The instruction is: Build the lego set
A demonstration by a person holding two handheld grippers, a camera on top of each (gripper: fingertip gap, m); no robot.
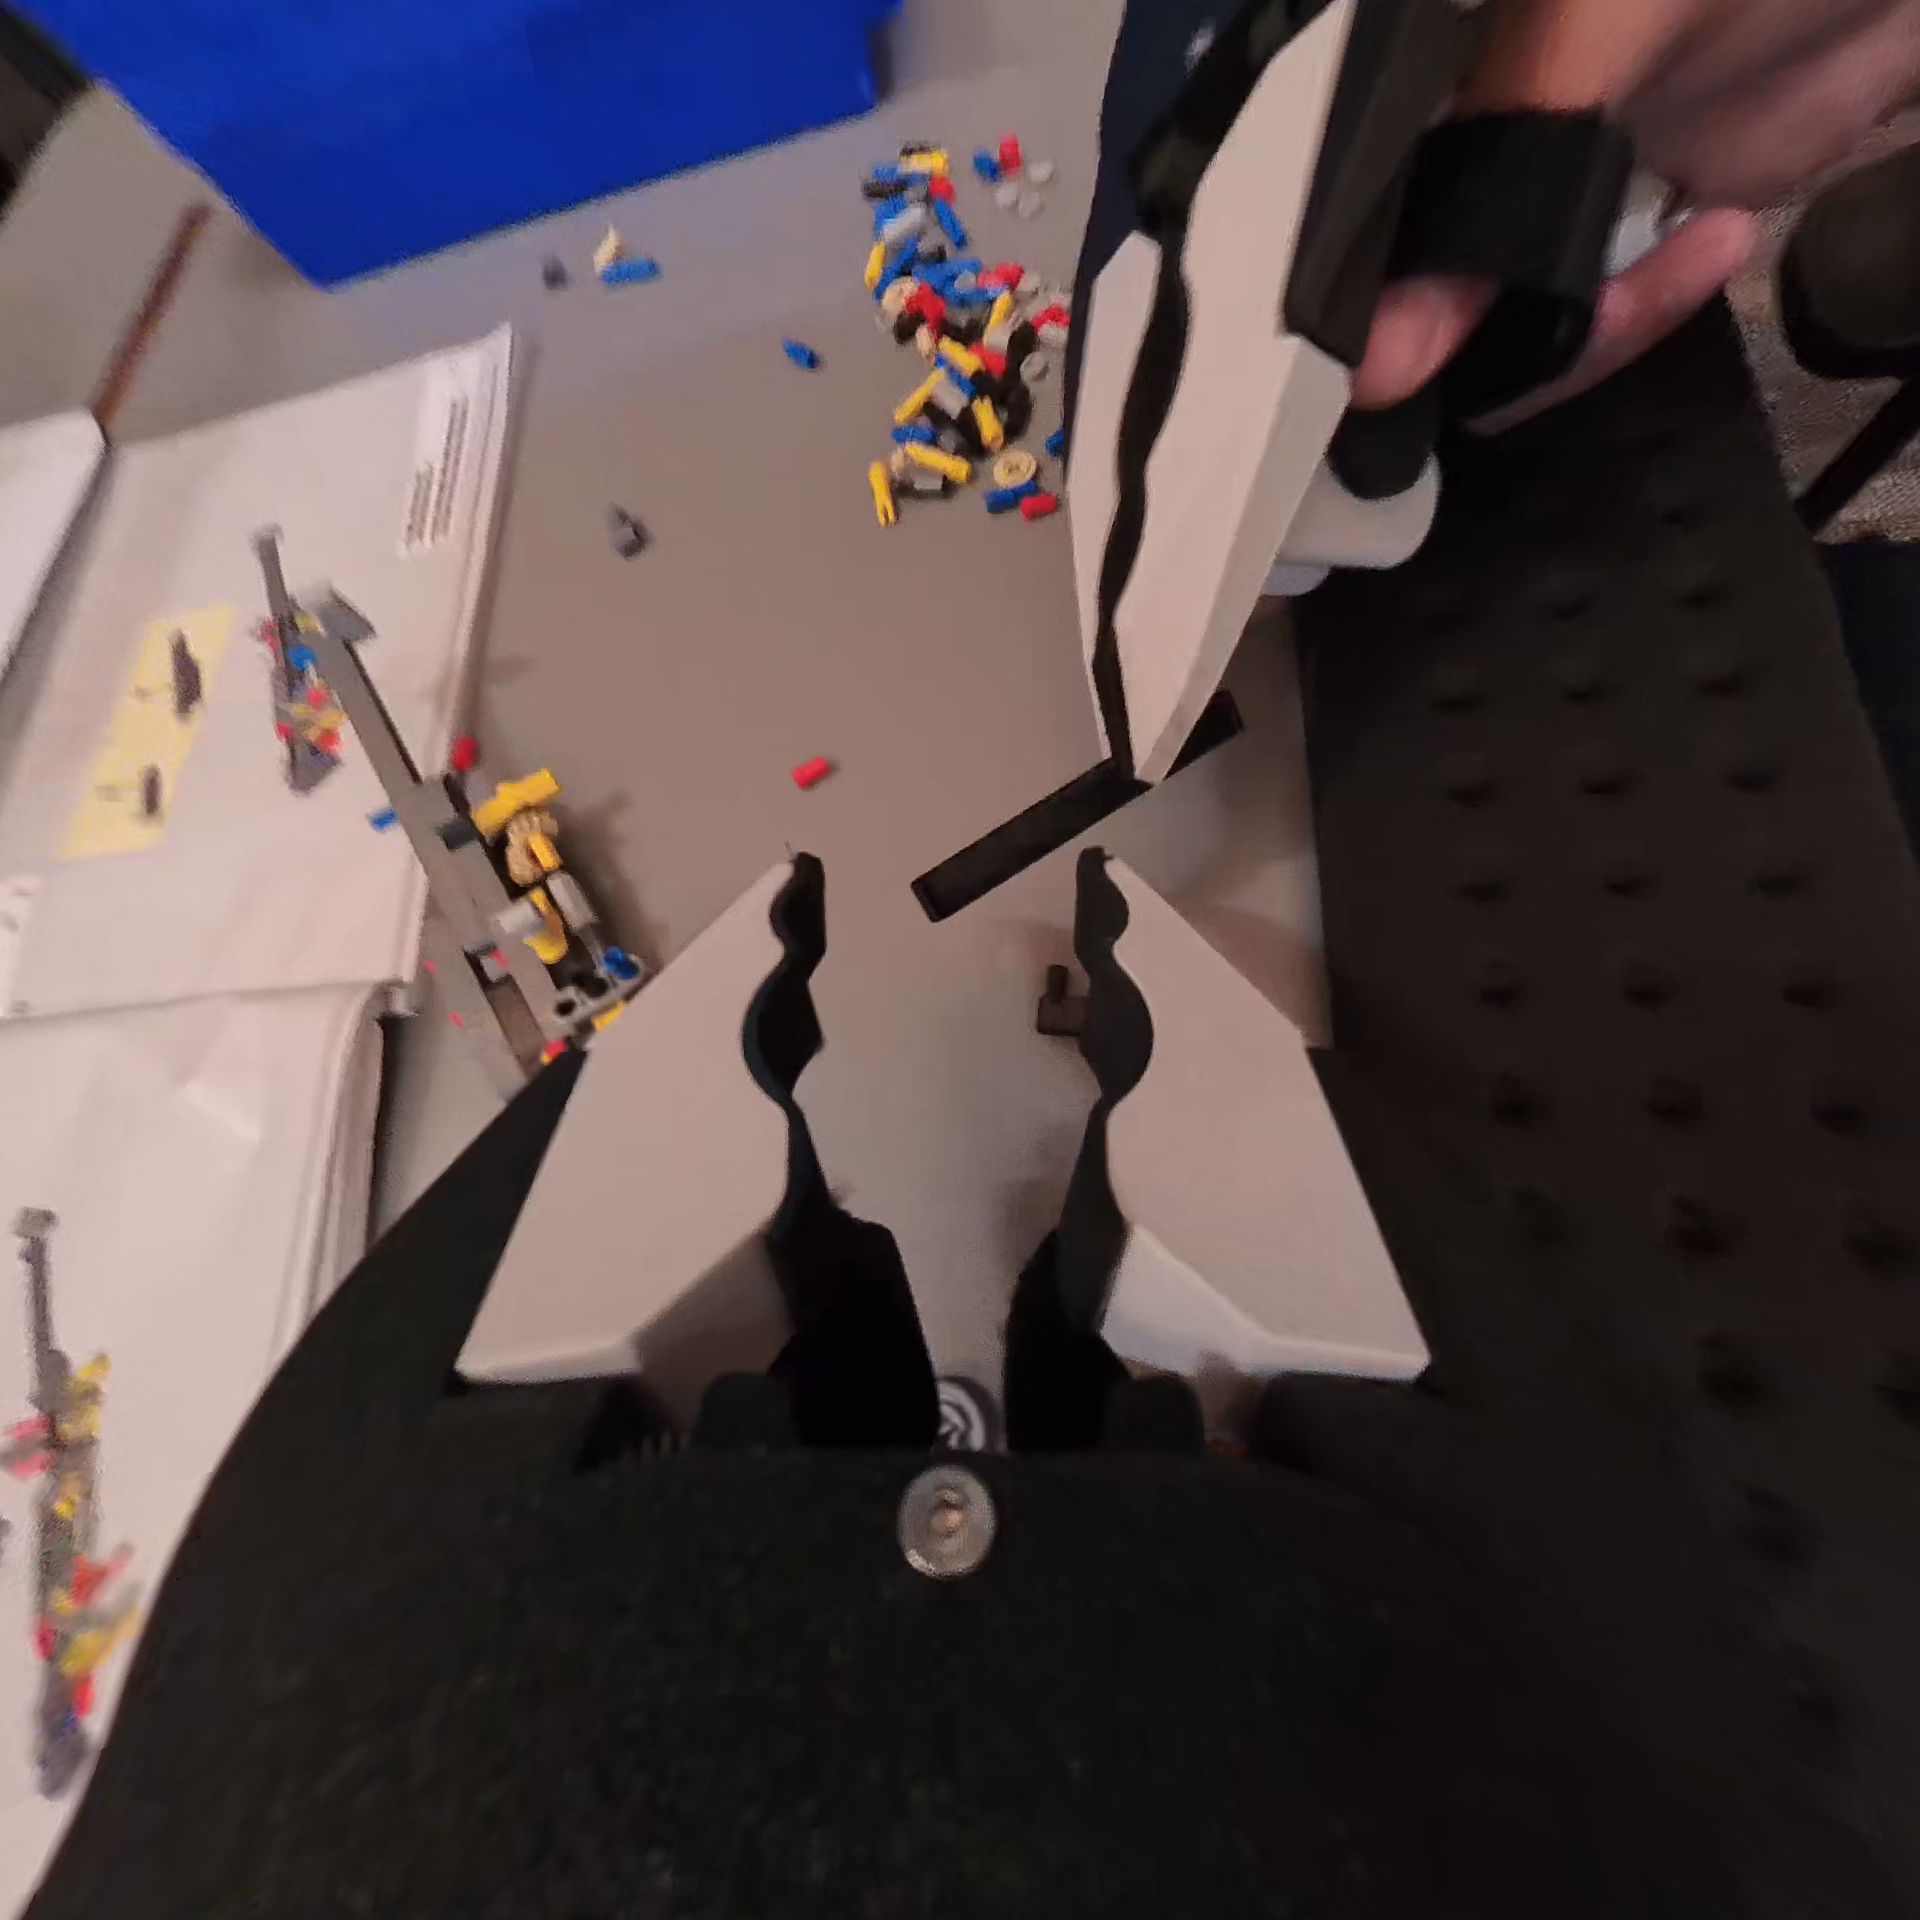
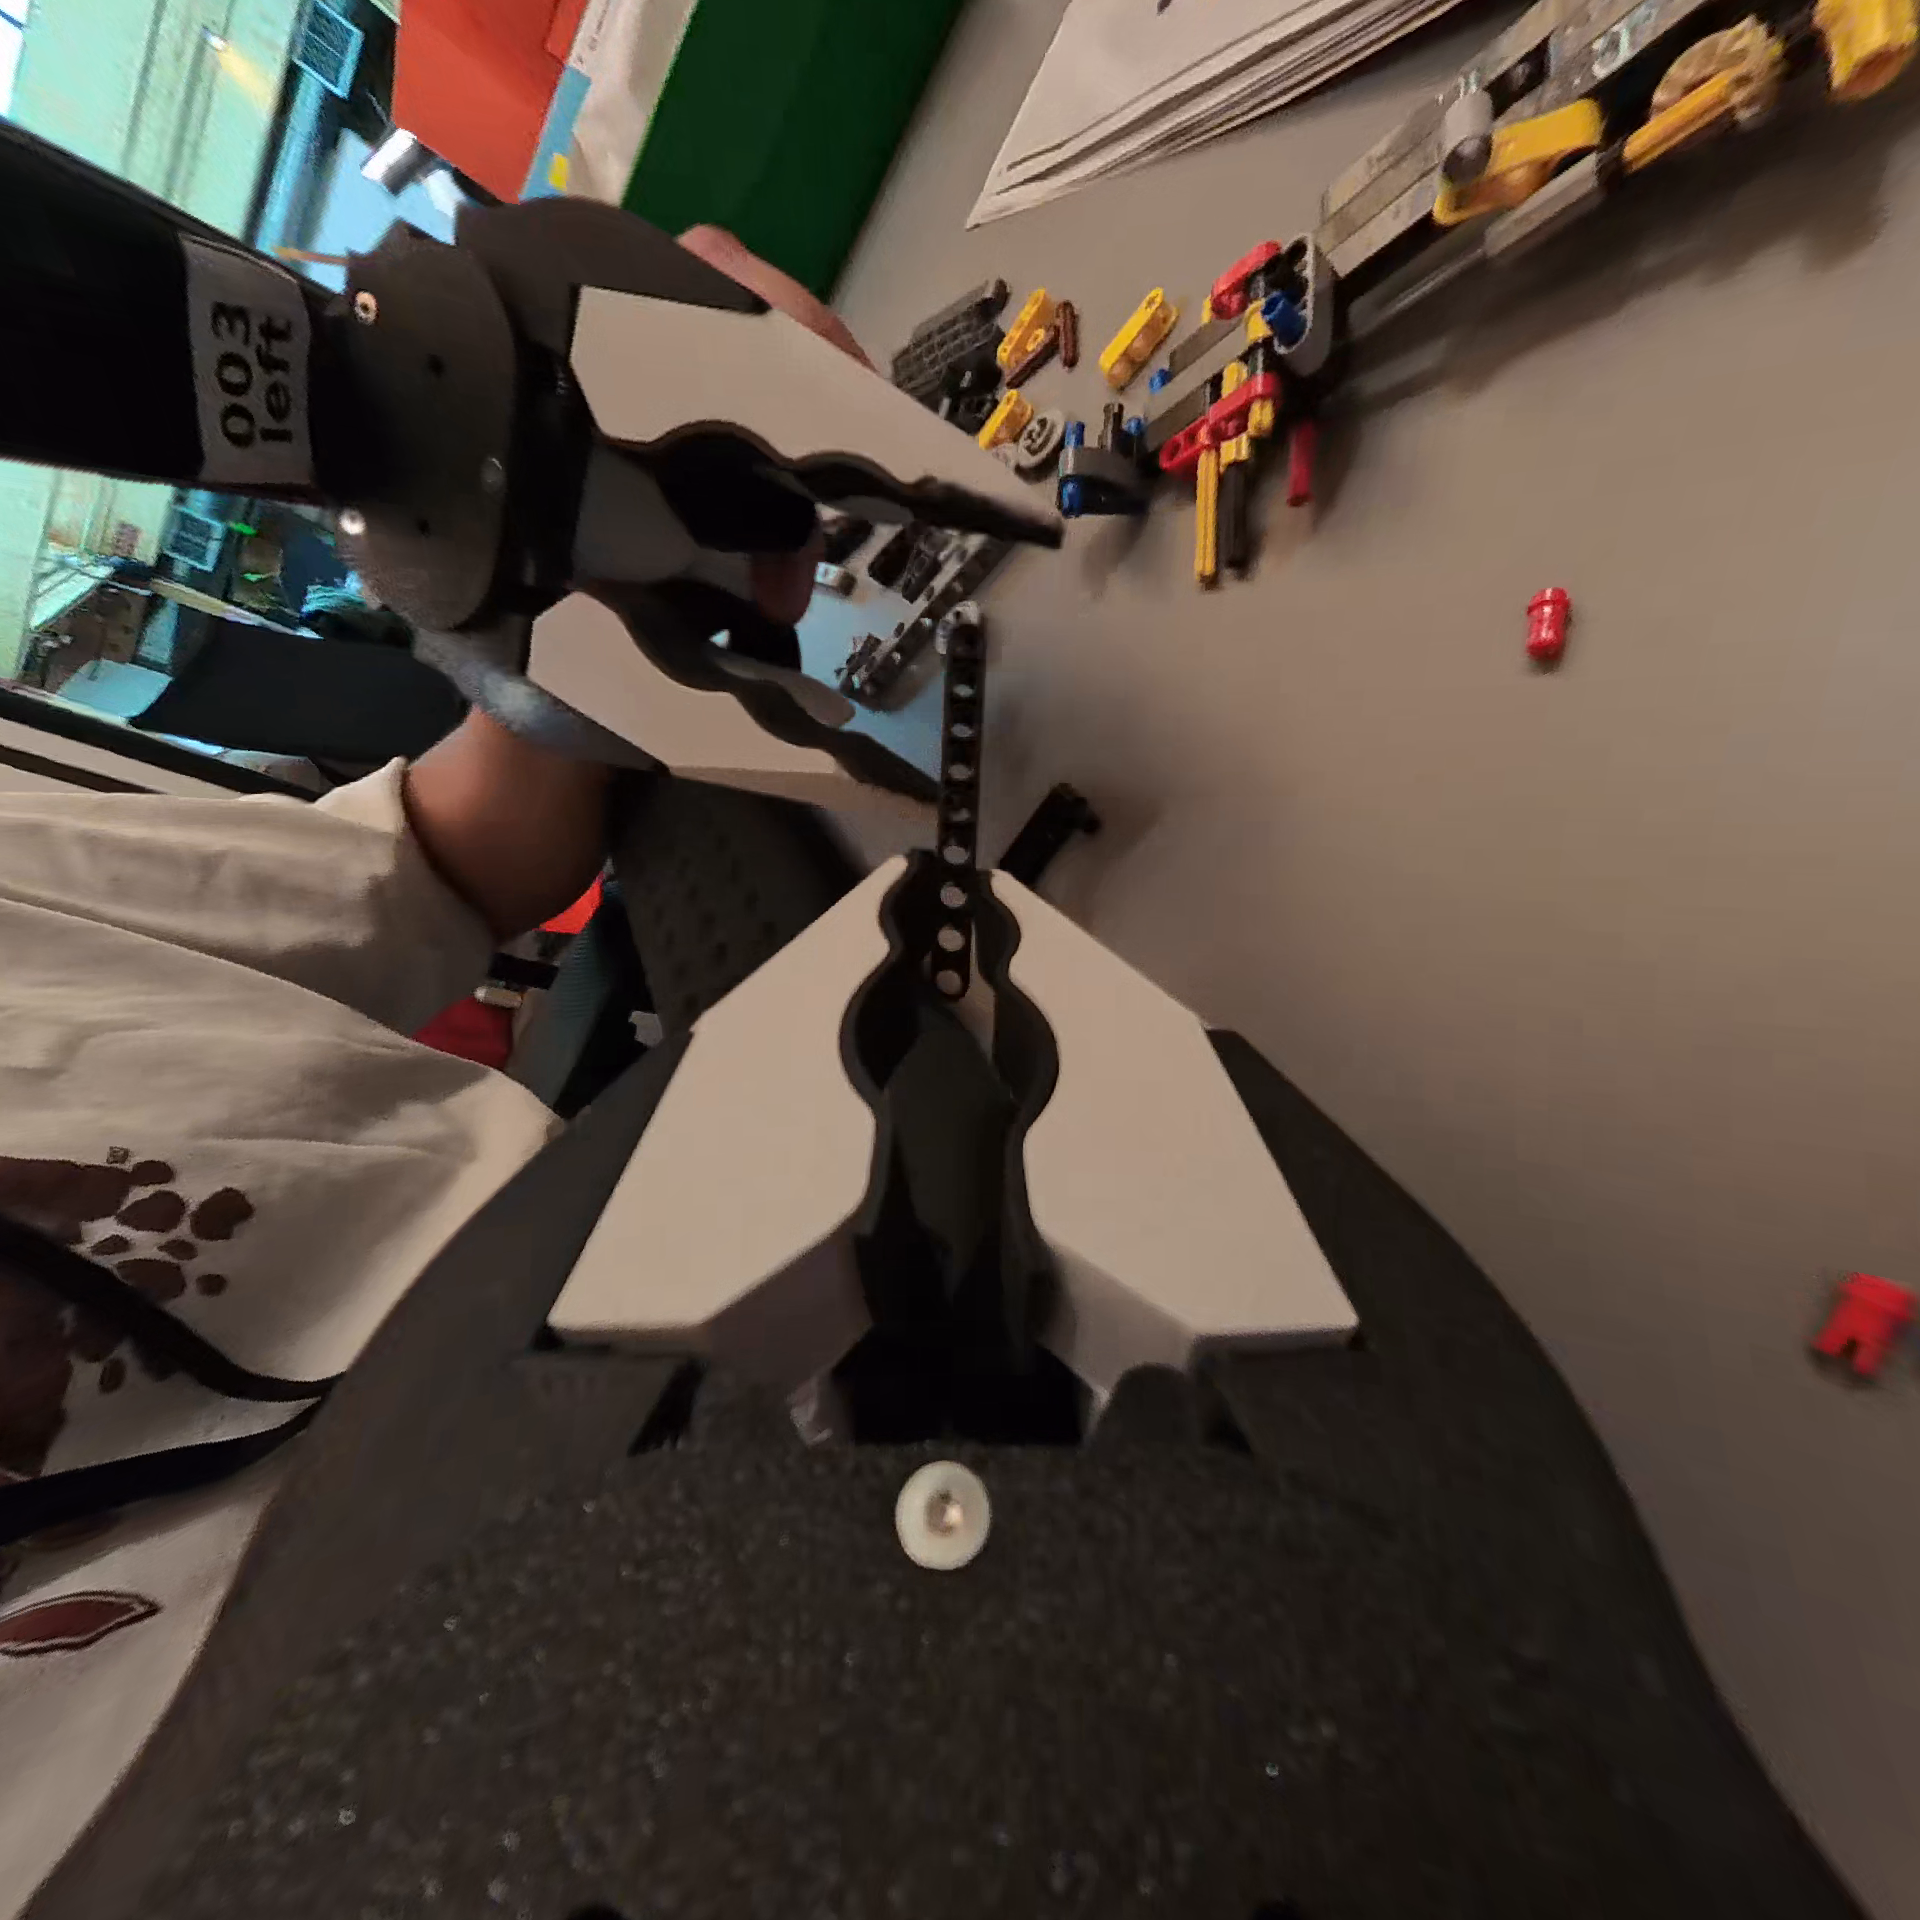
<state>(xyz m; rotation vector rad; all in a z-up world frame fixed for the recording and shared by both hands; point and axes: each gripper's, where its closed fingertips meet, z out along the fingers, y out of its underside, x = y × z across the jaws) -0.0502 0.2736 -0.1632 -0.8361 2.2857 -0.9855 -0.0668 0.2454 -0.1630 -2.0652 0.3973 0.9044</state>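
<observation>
My right gripper (image 2: 956, 873) is shut on one end of a long black beam with holes (image 2: 962, 727), held above the grey table. In the left wrist view the right gripper (image 1: 1132, 764) comes in from the upper right and the beam (image 1: 1070, 816) slants down-left from it. My left gripper (image 1: 948, 862) is open and empty, and the beam's free end lies between its fingertips. In the right wrist view the left gripper (image 2: 987, 660) is spread around the beam's far end. The partly built grey and yellow model (image 1: 520, 894) lies to the left, and it also shows in the right wrist view (image 2: 1507, 156).
A pile of loose coloured pieces (image 1: 956, 332) lies farther back, and more (image 2: 1195, 416) lie beside the model. An open instruction booklet (image 1: 260, 644) is at left, with a blue bin (image 1: 468, 104) behind. A small black piece (image 1: 1058, 1003) and a red pin (image 1: 810, 771) lie nearby. A black perforated chair (image 1: 1610, 1039) stands past the table's right edge. My left and right fingertips are right by each other. It is some 4 cm from my left tips to the small black piece (image 1: 1058, 1003).
</observation>
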